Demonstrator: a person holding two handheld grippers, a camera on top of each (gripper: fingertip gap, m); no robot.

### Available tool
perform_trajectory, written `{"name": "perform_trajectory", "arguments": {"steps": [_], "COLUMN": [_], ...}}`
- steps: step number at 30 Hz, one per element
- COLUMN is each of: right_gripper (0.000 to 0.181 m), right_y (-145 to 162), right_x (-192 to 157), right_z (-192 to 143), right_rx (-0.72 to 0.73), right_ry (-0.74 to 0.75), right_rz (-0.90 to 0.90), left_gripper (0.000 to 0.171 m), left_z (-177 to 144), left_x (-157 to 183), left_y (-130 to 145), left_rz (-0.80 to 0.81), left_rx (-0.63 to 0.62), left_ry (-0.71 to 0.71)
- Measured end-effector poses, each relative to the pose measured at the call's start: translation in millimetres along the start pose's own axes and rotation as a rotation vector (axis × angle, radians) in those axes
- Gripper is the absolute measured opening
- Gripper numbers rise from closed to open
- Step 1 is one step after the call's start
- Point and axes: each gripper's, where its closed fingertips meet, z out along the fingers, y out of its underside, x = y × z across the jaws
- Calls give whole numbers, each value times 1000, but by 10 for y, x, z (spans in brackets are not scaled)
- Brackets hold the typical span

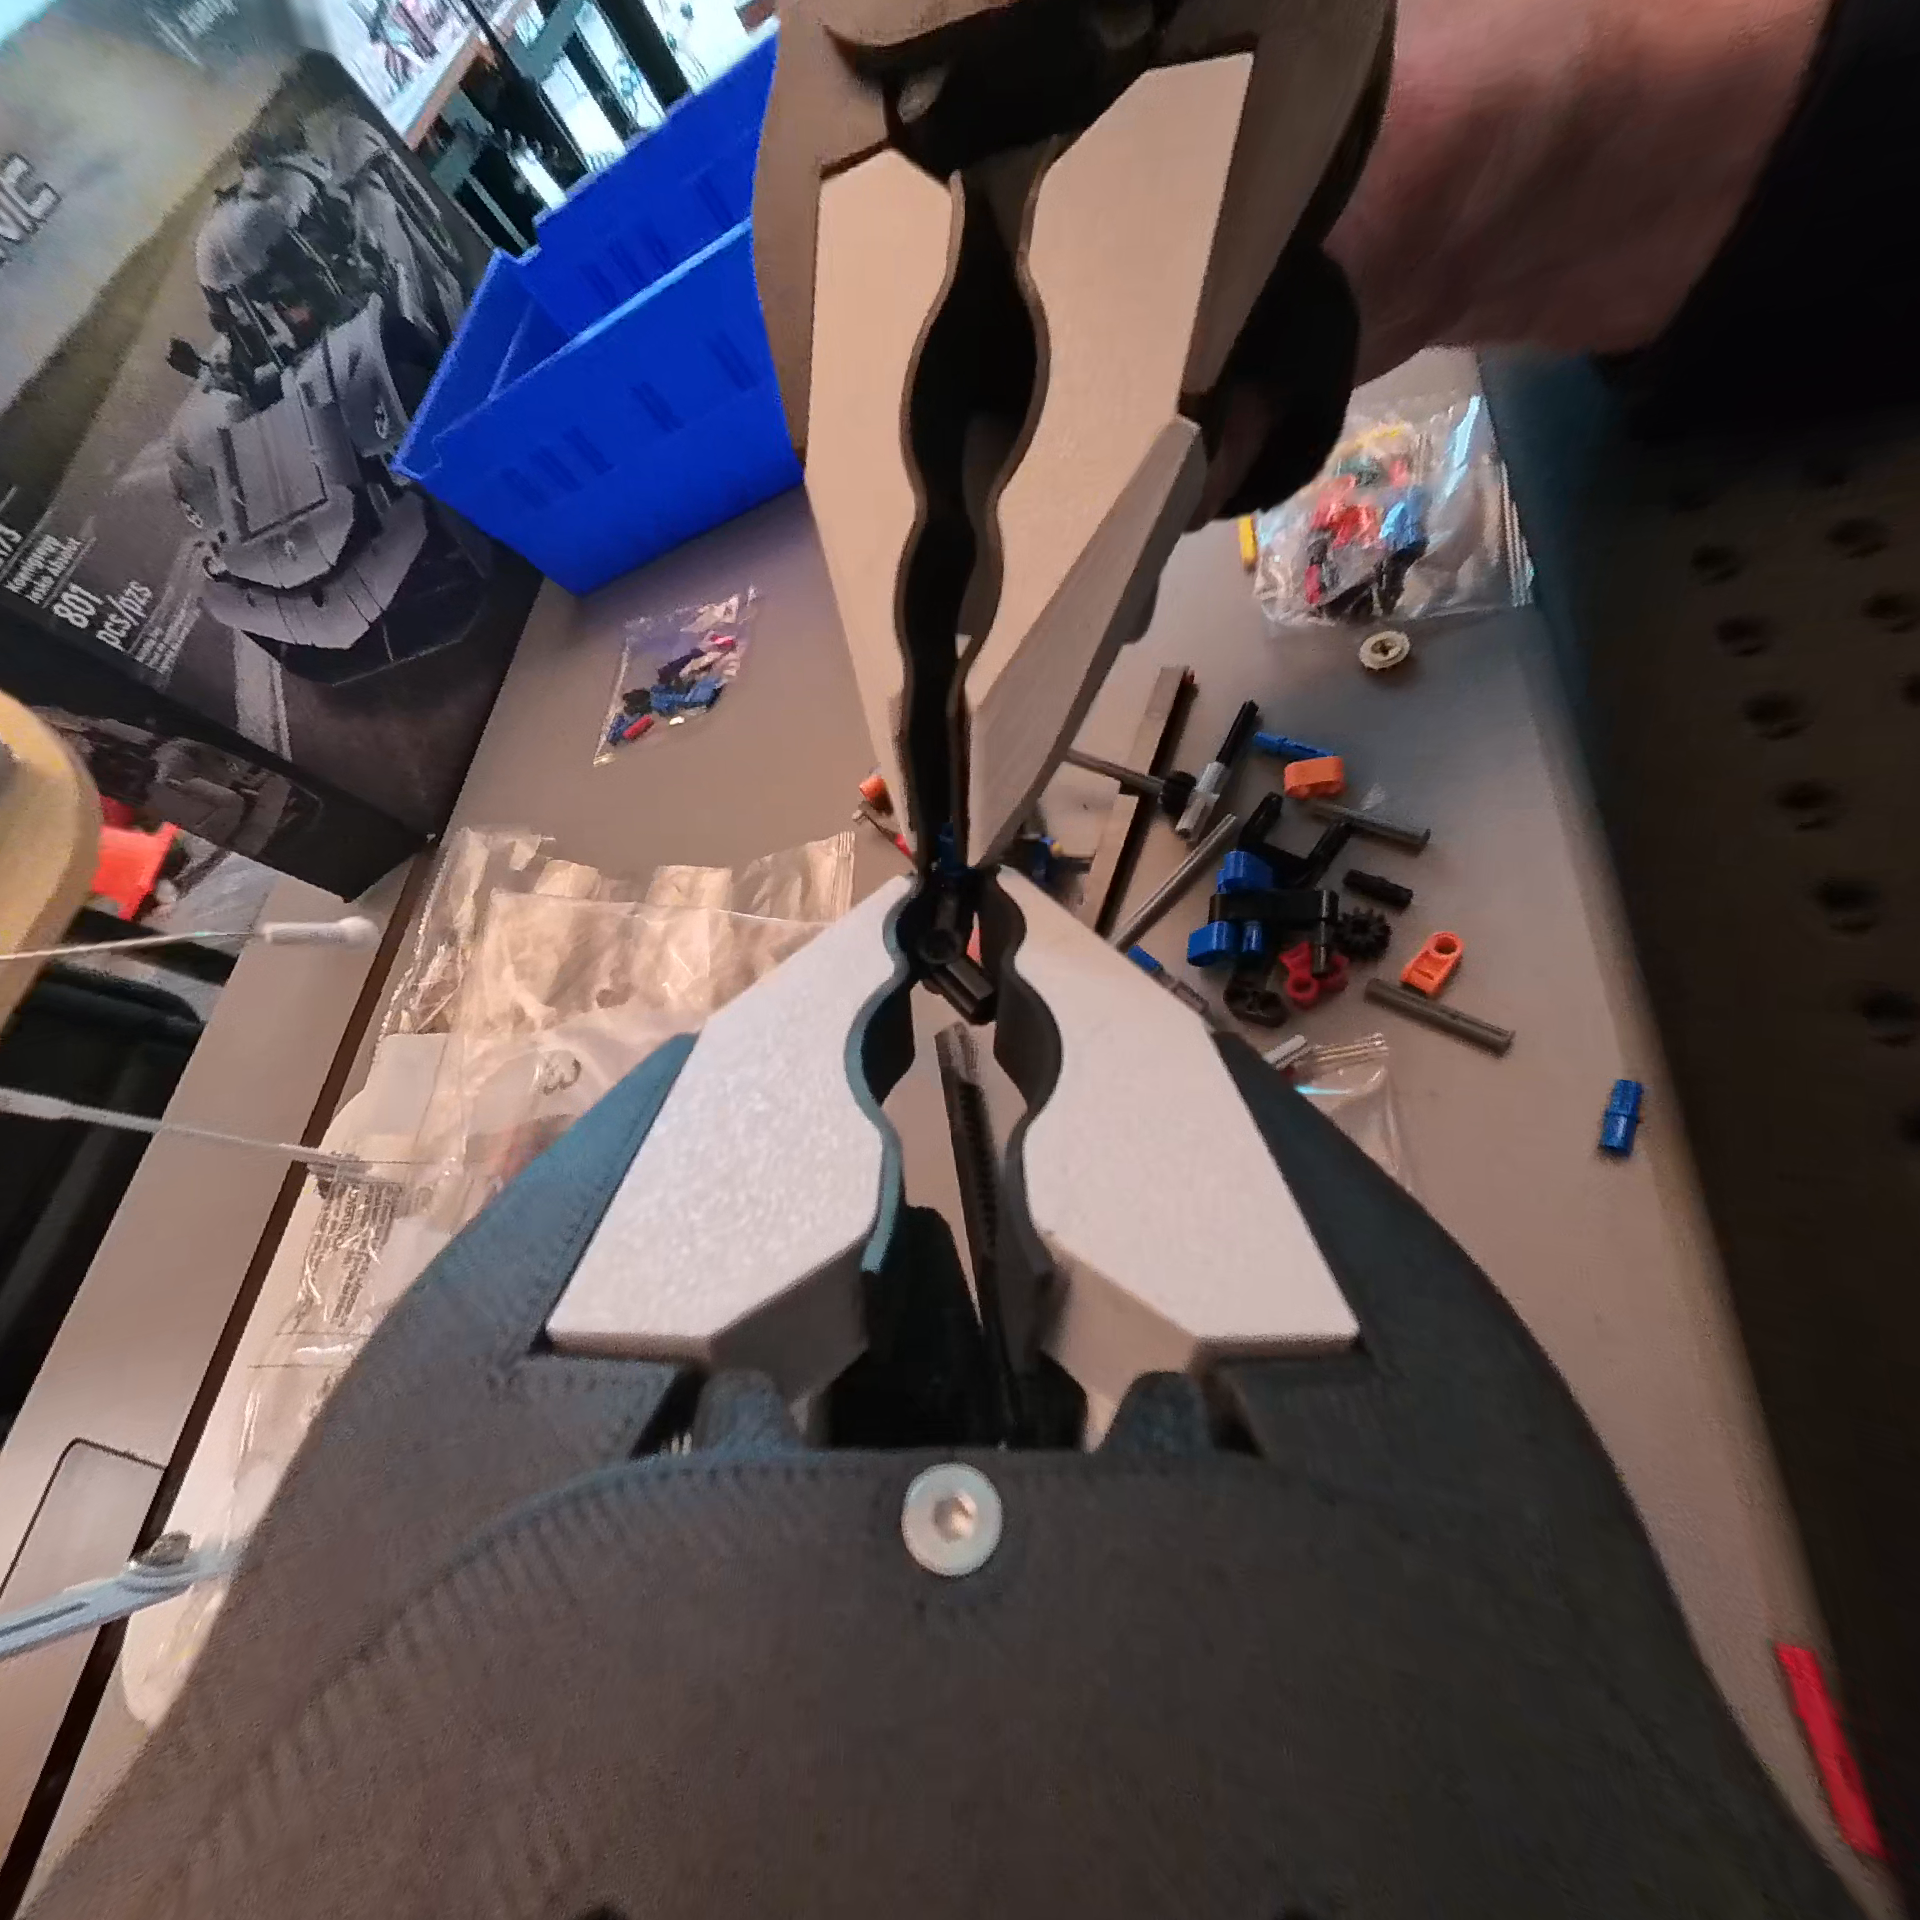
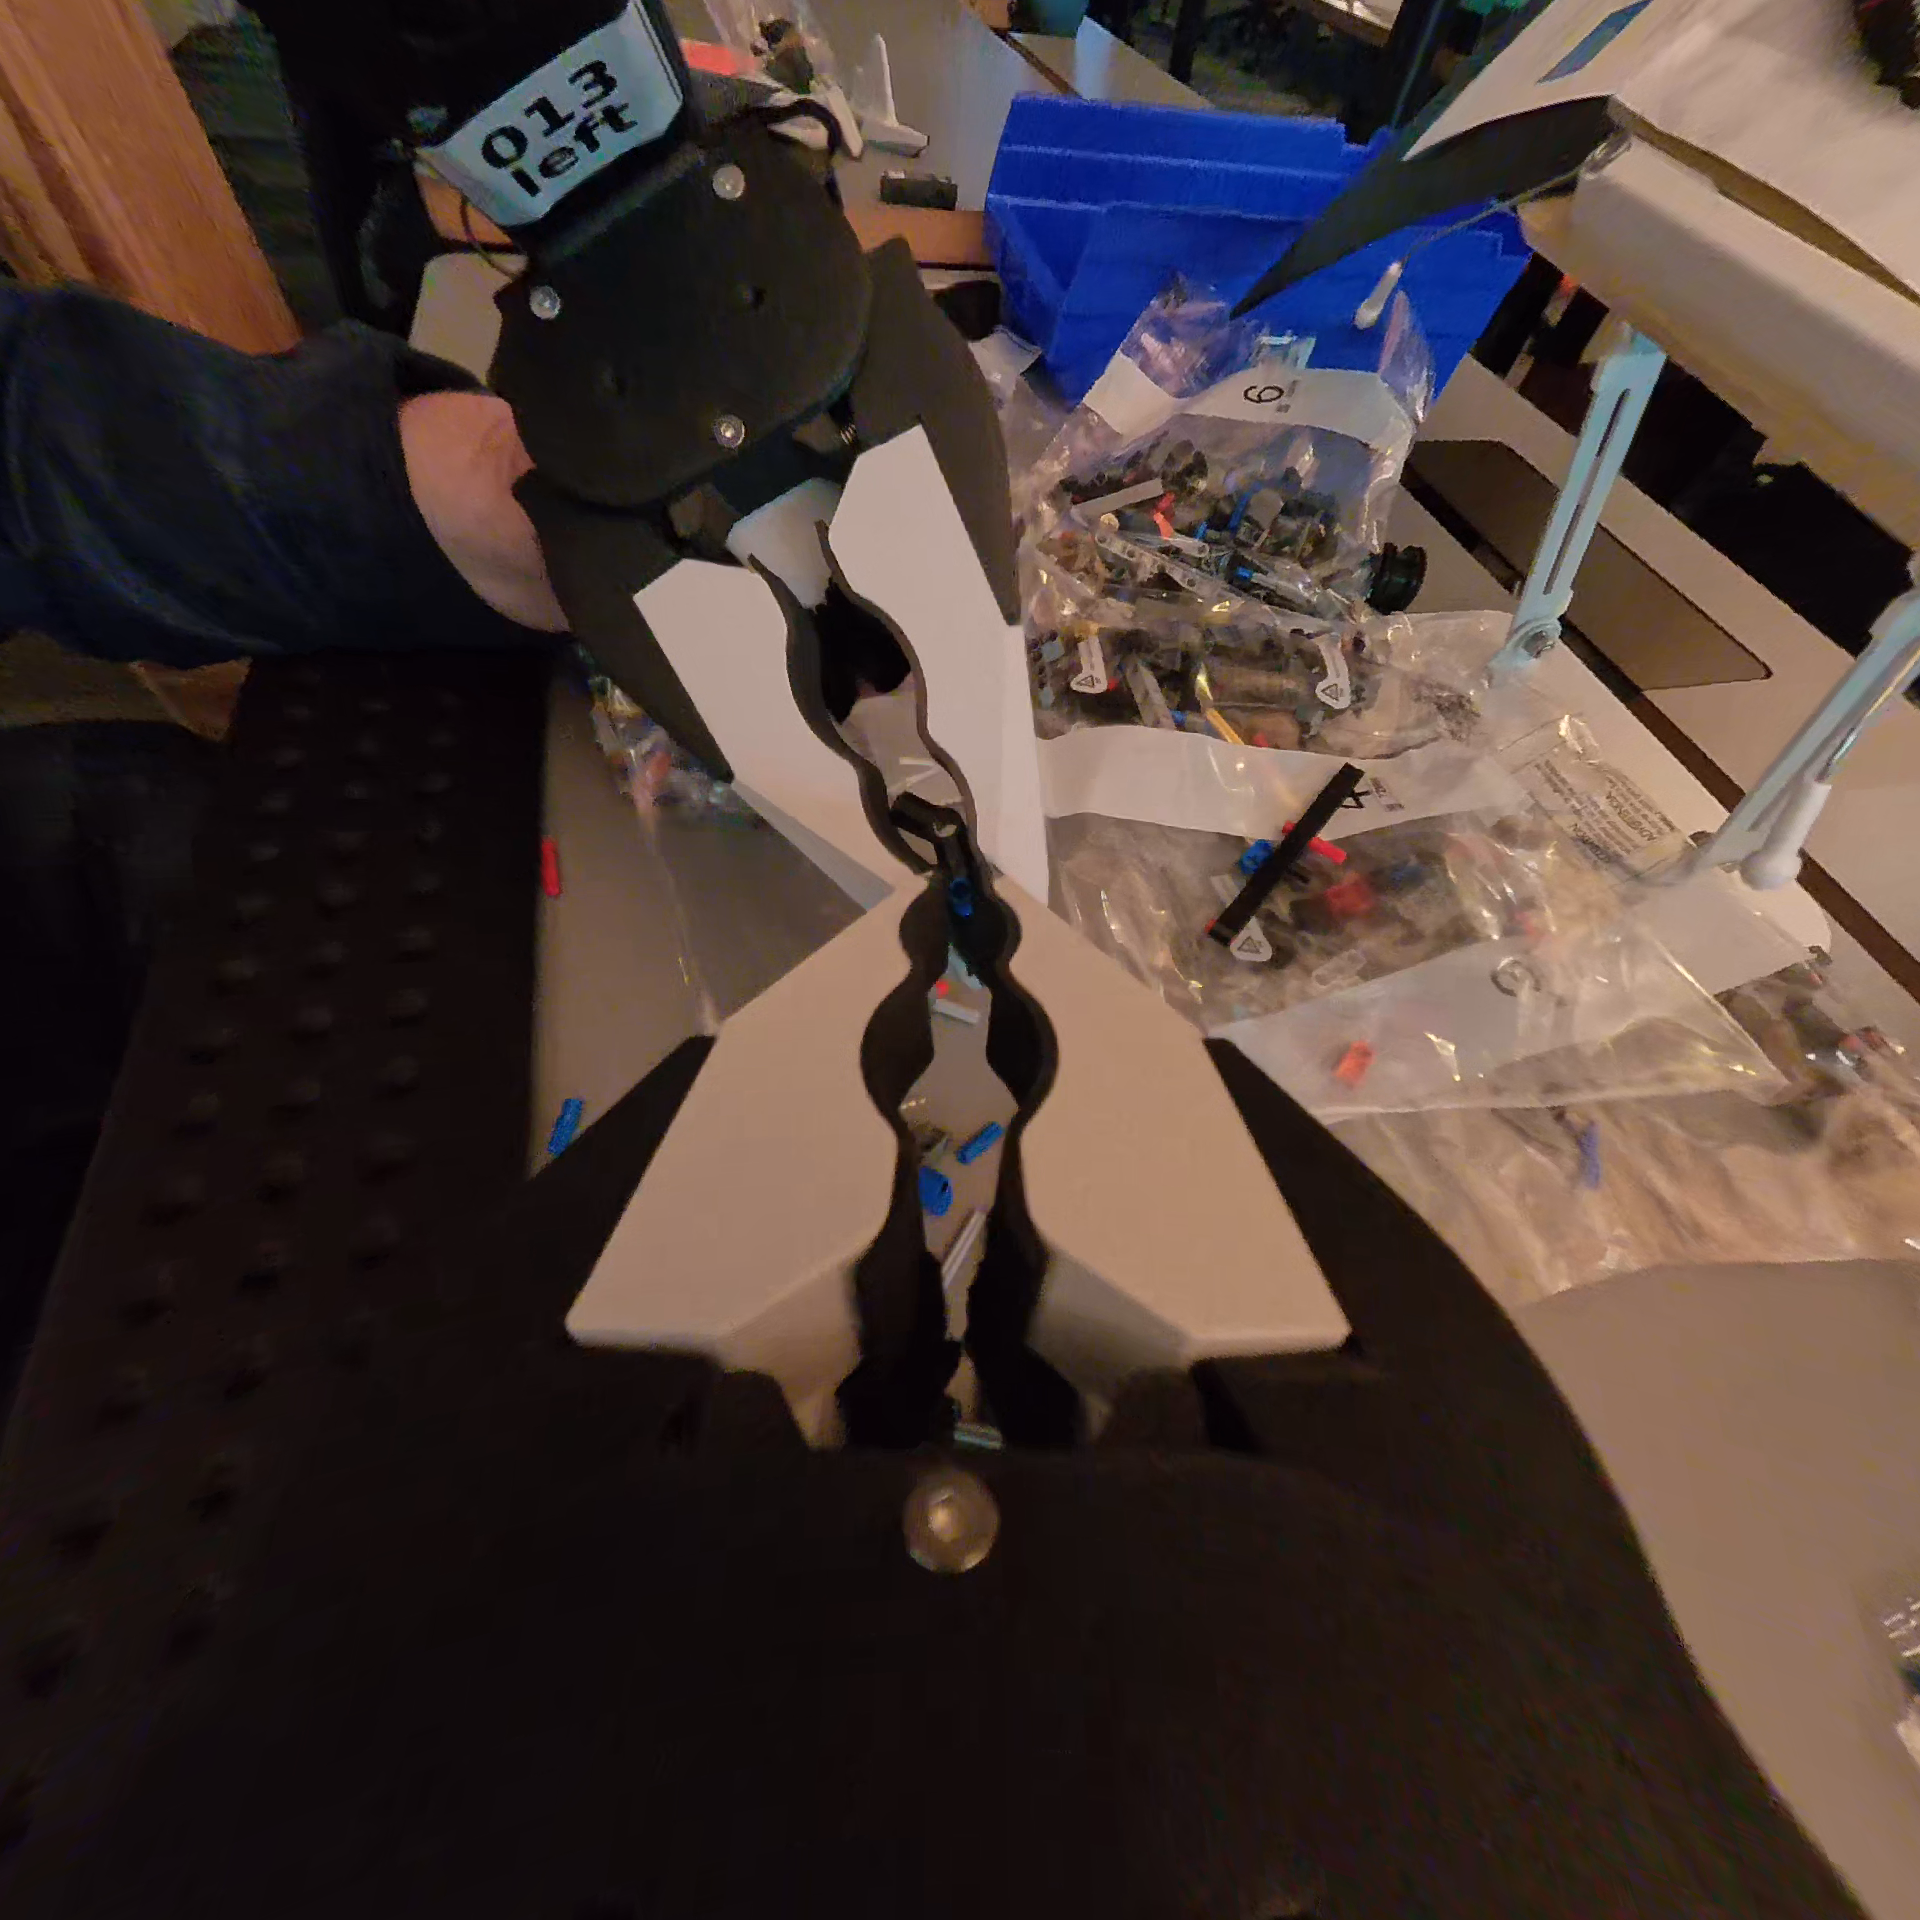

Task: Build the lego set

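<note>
Two grippers meet tip to tip: the left gripper pinches a black connector, the right gripper a blue pin. Two blue bins stand behind.

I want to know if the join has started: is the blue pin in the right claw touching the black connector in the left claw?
Touching: in the left wrist view the blue pin meets the black connector with no gap.

Writing, not repeated here, on the dark set box, the white label atop the left gripper, and white strips of parts bags.
</note>
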Motion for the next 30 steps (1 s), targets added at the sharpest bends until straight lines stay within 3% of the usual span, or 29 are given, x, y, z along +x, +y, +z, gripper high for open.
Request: {"name": "perform_trajectory", "arguments": {"steps": [2, 4, 7, 9, 10, 11, 13, 16, 19, 23, 27, 30], "right_gripper": [1, 1, 0, 0, 0, 0, 0, 0, 1, 18, 1, 1], "right_y": [-21, 12, -73, -468, -560, -527, -284, -23, -104, 62, 33, 36], "right_x": [6, 14, 15, 59, 228, 316, 172, 165, 109, 77, 11, 11], "right_z": [0, 27, 2, -332, -614, -759, -538, -250, -240, -43, 18, 4], "right_rx": [2, -26, 29, 293, 407, 450, 284, 94, 144, 28, 39, 13], "right_ry": [2, 20, 13, -19, 38, 54, -36, -10, -22, -14, -62, -39], "right_rz": [10, 2, 38, 111, 150, 195, 191, 150, 111, 96, 102, 79], "left_gripper": [8, 8, 8, 7, 7, 7, 7, 8, 8, 8, 8, 9], "left_z": [-11, 8, -10, 52, 89, 70, -6, 12, -62, -27, 15, 11], "left_x": [-14, -30, -48, 24, 157, 159, 10, -46, -85, 8, 35, 46], "left_y": [2, 101, 91, 505, 648, 558, 243, 149, 69, 13, 18, 9], "left_rz": [12, 101, 85, 156, 144, 142, 61, -22, -147, -95, -50, -60], "left_rx": [-13, -108, -98, -294, -318, -270, -139, -37, 71, 70, 49, 60], "left_ry": [-4, -46, -39, -9, 50, 41, 15, 29, 58, 89, 76, 84]}}
